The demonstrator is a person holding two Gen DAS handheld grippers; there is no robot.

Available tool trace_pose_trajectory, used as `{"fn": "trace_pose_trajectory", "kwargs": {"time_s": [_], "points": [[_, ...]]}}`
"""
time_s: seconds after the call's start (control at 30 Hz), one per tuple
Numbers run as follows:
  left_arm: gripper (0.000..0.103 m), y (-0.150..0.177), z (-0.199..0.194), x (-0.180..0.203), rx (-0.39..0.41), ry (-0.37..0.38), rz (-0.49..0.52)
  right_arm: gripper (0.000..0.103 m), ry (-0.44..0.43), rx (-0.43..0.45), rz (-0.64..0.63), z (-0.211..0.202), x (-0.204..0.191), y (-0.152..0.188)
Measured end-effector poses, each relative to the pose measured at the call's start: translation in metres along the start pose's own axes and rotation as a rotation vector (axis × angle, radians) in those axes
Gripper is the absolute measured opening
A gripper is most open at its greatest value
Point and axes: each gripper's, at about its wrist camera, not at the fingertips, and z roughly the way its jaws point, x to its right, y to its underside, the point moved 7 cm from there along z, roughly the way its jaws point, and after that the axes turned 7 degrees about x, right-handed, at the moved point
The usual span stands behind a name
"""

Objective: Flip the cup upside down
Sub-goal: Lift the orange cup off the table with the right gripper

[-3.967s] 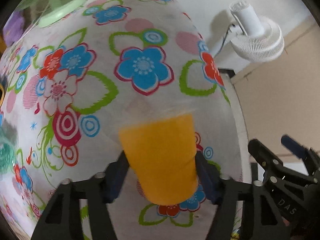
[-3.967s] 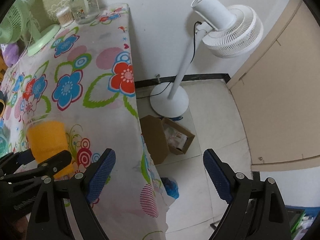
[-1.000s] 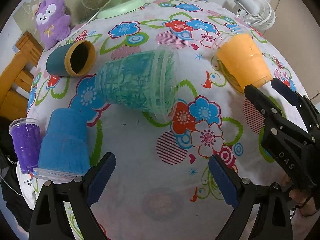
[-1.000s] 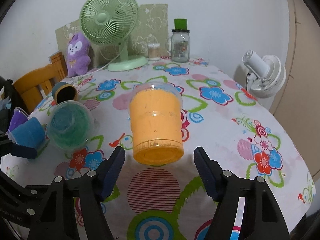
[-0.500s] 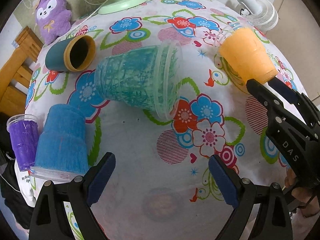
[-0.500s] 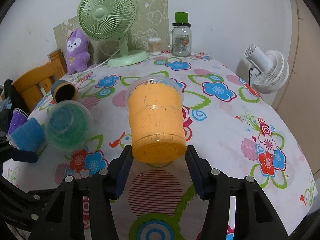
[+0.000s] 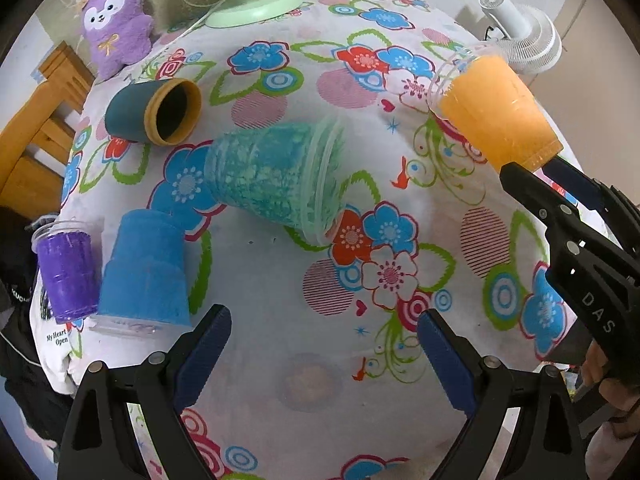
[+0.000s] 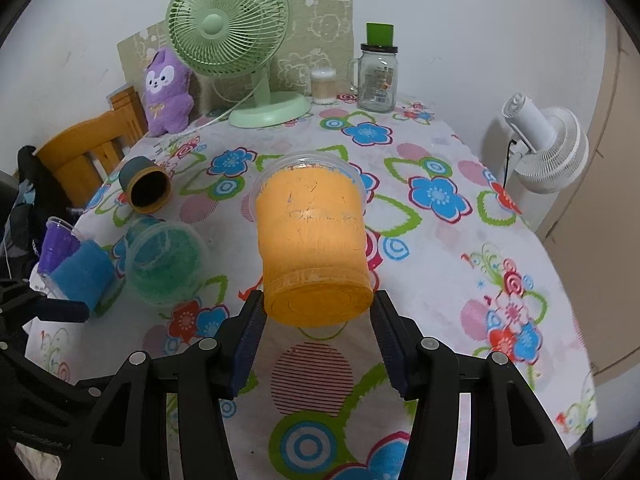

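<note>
An orange cup [image 8: 314,246] stands upside down on the flowered tablecloth [image 8: 436,272], clear rim down and base up. My right gripper [image 8: 316,338] has its blue pads [image 8: 250,334] against both sides of the cup near its base. The cup also shows at the right in the left wrist view [image 7: 496,112], with the right gripper [image 7: 532,174] on it. My left gripper [image 7: 324,354] is open and empty above the cloth, near the table's front. A green cup [image 7: 276,184] lies on its side in front of it.
A dark teal cup [image 7: 154,114] lies on its side. A blue cup [image 7: 146,270] stands upside down beside a purple cup [image 7: 68,268] at the left edge. A green desk fan [image 8: 240,52], purple plush toy [image 8: 166,90] and glass jar [image 8: 376,76] stand at the back.
My right gripper has closed in from wide open until its pads meet the orange cup's sides. The left gripper has stayed open and drawn slightly nearer the green cup.
</note>
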Motion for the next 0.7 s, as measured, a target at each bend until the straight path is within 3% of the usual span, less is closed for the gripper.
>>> {"fn": "trace_pose_trajectory", "kwargs": {"time_s": [0.7], "points": [[0.095, -0.028, -0.027, 0.004, 0.028, -0.021, -0.16, 0.057, -0.095, -0.154, -0.107, -0.013, 0.008, -0.042]]}}
